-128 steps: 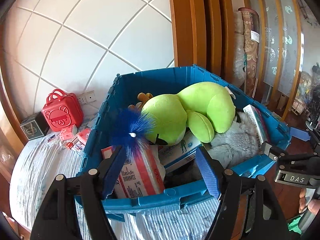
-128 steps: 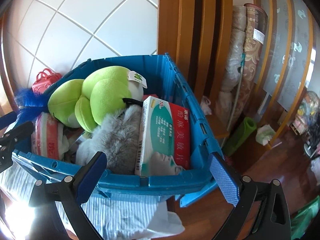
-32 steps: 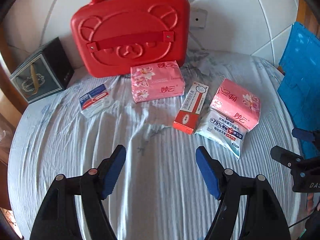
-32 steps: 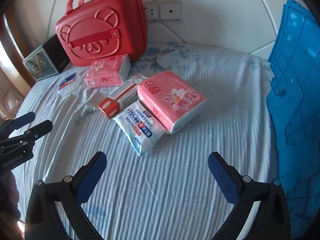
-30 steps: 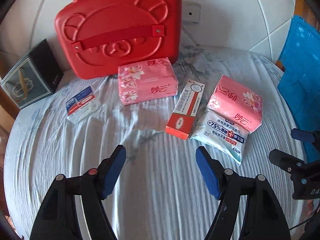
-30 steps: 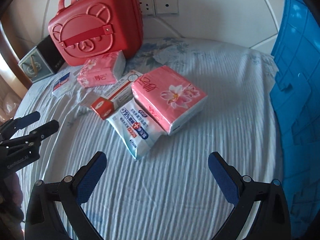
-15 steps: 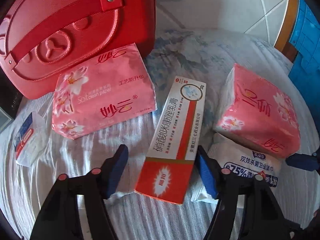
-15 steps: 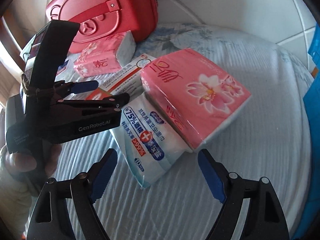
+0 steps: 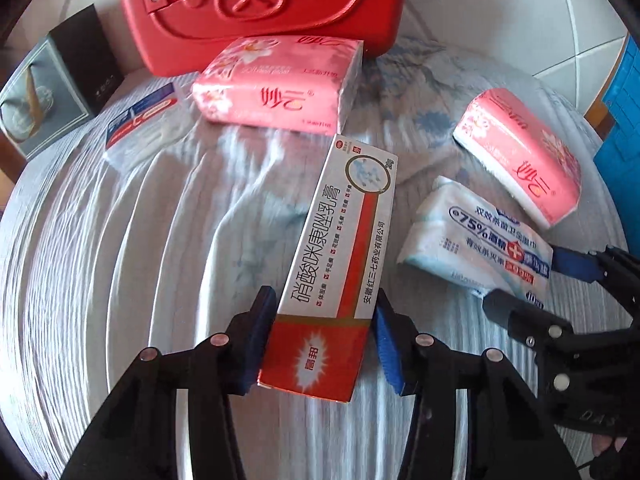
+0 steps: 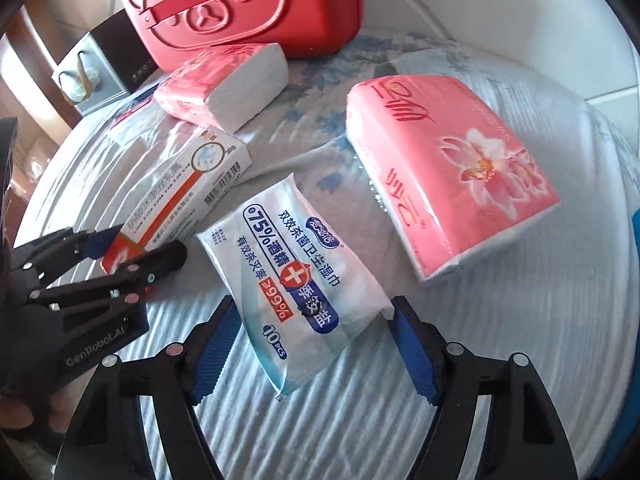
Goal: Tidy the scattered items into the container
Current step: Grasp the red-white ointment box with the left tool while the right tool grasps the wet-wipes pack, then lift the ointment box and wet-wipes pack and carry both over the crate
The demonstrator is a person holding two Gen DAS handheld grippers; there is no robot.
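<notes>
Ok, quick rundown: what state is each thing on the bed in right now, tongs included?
Left tongs: closing, pads at the ointment box's sides.
Ointment box: flat on the sheet, red end between the pads.
Right tongs: closing around the wipes pack.
Wipes pack: lying flat, sealed.
Near pink tissue pack: lying free, untouched.
Far pink tissue pack: against the red case.
Red bear case: upright, closed.

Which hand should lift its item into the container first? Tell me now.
Left, probably. The left gripper has its fingers closing tight against the ointment box; the right gripper is closing too, but its fingers only loosely straddle the soft wipes pack.
</notes>
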